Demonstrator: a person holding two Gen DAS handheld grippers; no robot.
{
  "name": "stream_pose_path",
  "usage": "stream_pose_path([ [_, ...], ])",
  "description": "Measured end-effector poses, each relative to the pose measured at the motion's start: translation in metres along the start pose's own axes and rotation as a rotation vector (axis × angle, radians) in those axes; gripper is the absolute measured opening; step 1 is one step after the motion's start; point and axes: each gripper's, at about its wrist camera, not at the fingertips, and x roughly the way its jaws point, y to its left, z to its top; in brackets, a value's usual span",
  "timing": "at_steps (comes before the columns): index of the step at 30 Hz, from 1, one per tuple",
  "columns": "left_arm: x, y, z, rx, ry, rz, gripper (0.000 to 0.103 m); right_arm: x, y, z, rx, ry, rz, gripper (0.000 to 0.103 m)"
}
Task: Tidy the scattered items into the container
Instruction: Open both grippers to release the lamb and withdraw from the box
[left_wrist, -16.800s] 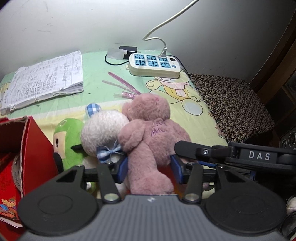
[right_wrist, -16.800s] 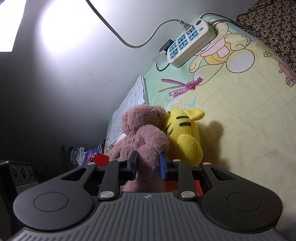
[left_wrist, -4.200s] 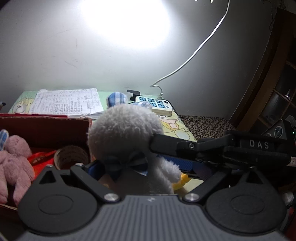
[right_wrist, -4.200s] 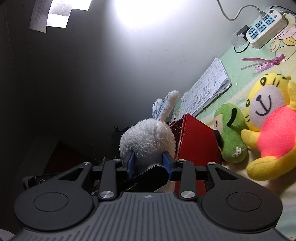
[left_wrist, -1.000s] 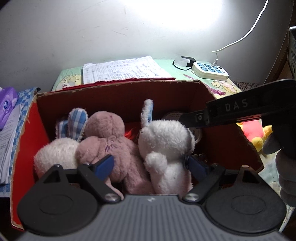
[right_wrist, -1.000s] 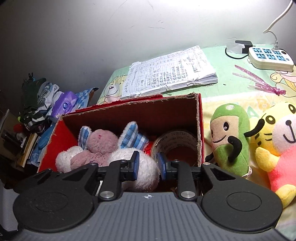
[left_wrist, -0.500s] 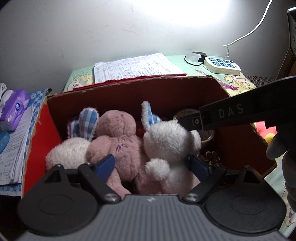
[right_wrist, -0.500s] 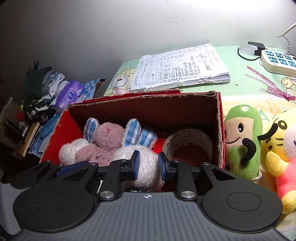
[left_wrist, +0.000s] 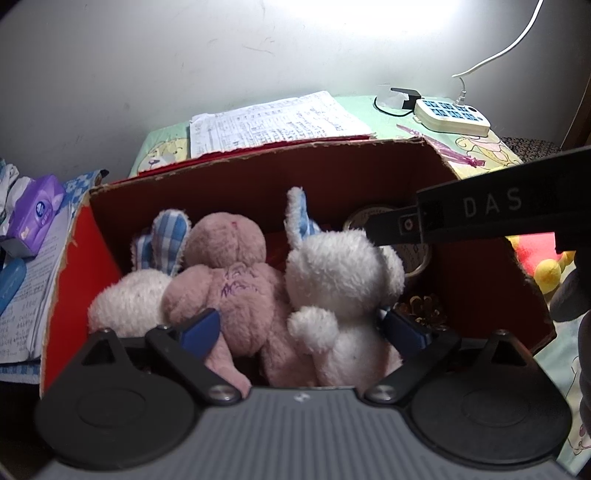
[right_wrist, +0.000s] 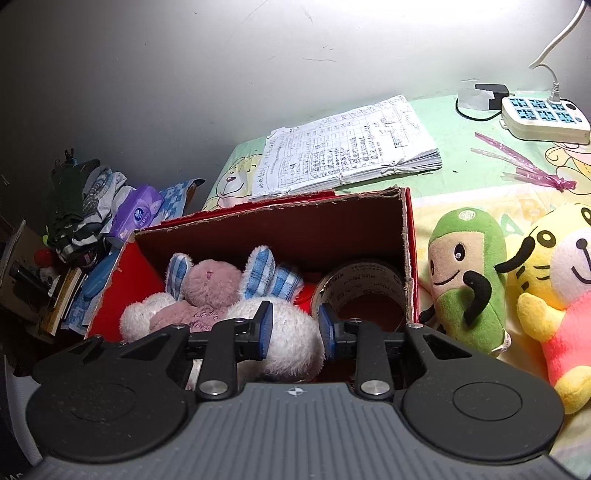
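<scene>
A red cardboard box (right_wrist: 277, 229) holds a pink bear (right_wrist: 210, 284), a white bunny with checked ears (right_wrist: 142, 317), a second white bunny (right_wrist: 291, 347) and a tape roll (right_wrist: 358, 291). My right gripper (right_wrist: 295, 328) reaches into the box, and both its pads touch the second bunny's sides. My left gripper (left_wrist: 301, 328) hangs wide open at the box's near edge. Between its fingers lie the pink bear (left_wrist: 229, 266) and the second bunny (left_wrist: 343, 266), untouched. A green plush (right_wrist: 465, 273) and a yellow tiger plush (right_wrist: 554, 266) lie on the bedsheet right of the box.
Behind the box lie a stack of written papers (right_wrist: 351, 147), a power strip (right_wrist: 543, 118) with its cord, and a pink ribbon (right_wrist: 524, 162). A purple tissue pack (right_wrist: 136, 214), books and clothes crowd the left side. The wall is close behind.
Both grippers have drawn slightly back from the box. The right gripper's fingers have spread a little around the second bunny, which rests lower in the box. The left gripper stays wide open.
</scene>
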Motion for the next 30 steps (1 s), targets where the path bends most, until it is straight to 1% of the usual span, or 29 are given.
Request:
stream_pose_path([
  [6,-0.001,0.001,0.000,-0.012,0.009,0.001,0.097,-0.004,-0.003,-0.003,0.022,-0.011,0.007,0.036],
  [15,-0.010,0.000,0.000,-0.024,0.009,0.018,0.097,-0.015,-0.005,-0.006,0.035,-0.046,0.022,0.037],
  [22,-0.019,-0.006,-0.001,-0.019,-0.001,0.040,0.097,-0.024,-0.009,-0.012,0.055,-0.057,0.043,0.037],
  [30,-0.029,-0.013,-0.002,-0.026,-0.017,0.087,0.097,-0.035,-0.016,-0.017,0.076,-0.066,0.085,0.037],
])
